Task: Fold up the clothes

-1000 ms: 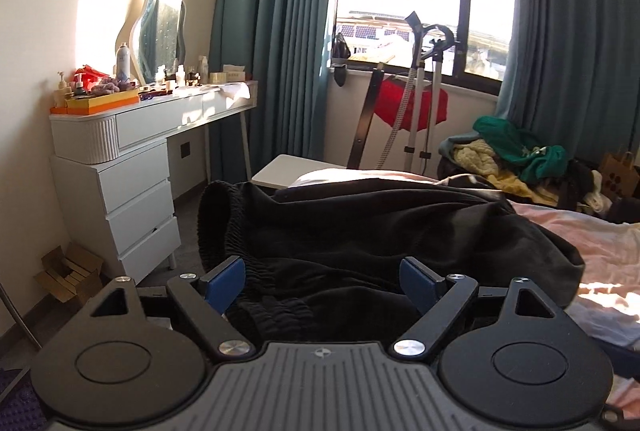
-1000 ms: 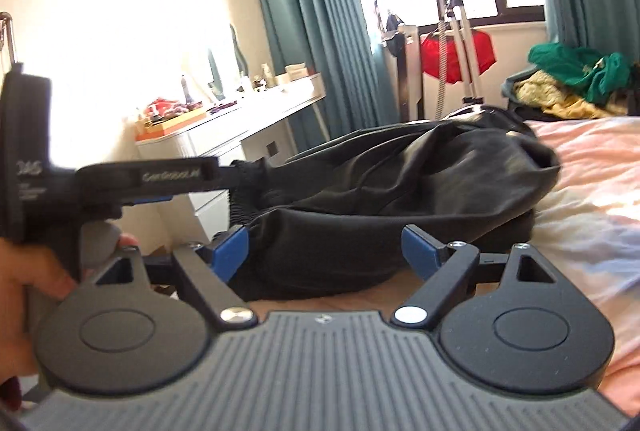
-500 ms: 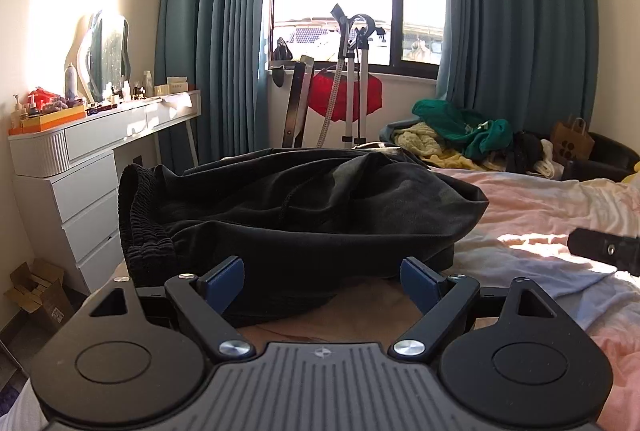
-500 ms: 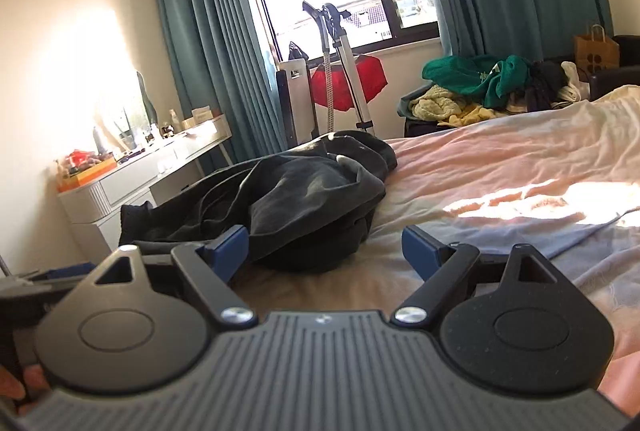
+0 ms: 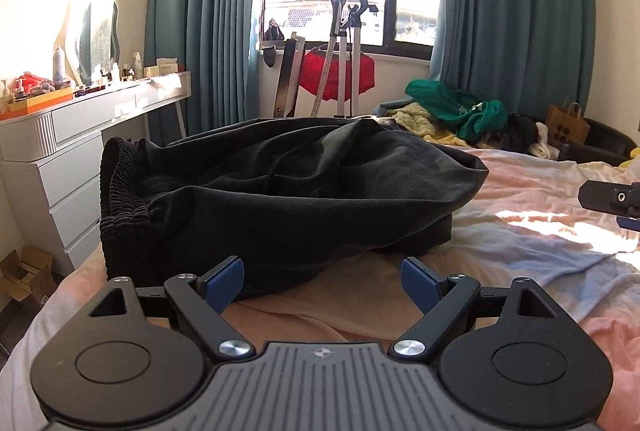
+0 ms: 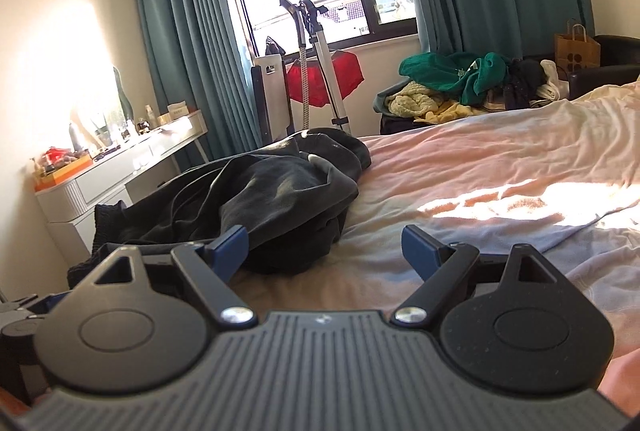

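I counted one black garment (image 5: 280,191) on one bed (image 5: 540,199), and two grippers, my left (image 5: 322,281) and my right (image 6: 324,245). I saw one white dresser (image 5: 60,167), one paper bag (image 5: 568,123) and one cardboard box (image 5: 24,275).

pants (image 5: 280,191): black, with a ribbed band at the waist
bed sheet (image 6: 500,167): soft pink, with a pale blue patch and bright sun spots
curtains (image 5: 204,15): dark teal green
dresser (image 5: 60,159): white
tray (image 5: 36,103): orange
red cloth (image 5: 340,77): bright red, under the window
green top (image 6: 452,71): deep green, on the pile
yellow cloth (image 6: 416,103): pale yellow, fuzzy
paper bag (image 6: 576,49): brown with dark dots
box (image 5: 28,277): brown cardboard
walls (image 6: 60,11): cream white
left gripper (image 5: 322,281): black, with blue pads
right gripper (image 6: 325,245): black, with blue pads and a grey ridged base
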Tool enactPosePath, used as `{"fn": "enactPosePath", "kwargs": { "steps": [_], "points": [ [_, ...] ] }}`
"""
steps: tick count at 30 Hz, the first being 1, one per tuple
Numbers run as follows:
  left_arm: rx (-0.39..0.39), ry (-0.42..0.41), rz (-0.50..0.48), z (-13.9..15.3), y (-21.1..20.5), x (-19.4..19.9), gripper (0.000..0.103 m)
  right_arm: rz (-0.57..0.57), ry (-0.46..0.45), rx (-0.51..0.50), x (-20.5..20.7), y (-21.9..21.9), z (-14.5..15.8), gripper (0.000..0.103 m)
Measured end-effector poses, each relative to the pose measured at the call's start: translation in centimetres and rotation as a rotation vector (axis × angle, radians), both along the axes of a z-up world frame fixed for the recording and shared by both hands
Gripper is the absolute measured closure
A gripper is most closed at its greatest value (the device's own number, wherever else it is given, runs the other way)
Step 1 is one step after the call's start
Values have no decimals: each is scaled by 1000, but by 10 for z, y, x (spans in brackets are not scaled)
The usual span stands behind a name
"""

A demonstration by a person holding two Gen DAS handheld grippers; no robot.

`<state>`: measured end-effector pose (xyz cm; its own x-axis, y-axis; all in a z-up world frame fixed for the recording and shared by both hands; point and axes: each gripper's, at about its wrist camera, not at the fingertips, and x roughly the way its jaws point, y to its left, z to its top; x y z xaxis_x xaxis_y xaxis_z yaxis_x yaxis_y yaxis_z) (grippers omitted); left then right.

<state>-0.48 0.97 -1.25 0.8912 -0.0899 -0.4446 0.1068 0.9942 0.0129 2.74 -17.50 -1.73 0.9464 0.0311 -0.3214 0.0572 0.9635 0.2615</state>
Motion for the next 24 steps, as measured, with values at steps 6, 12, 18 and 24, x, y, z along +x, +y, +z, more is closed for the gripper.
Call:
{"fn": "enactPosePath", "kwargs": {
  "steps": [6,12,18,24],
  "points": [
    [11,11,-46,3,-11,7,15,-49,13,50,-13,-18,14,17],
    [-22,25,-140,26,-44,57,15,-94,24,66,-16,-41,23,17],
    [-20,-24,-199,32,-114,154,18,-130,68,110,1,-56,-5,17],
    [2,63,-151,7,-174,261,24,-113,129,191,27,-69,-29,17]
  ]
}}
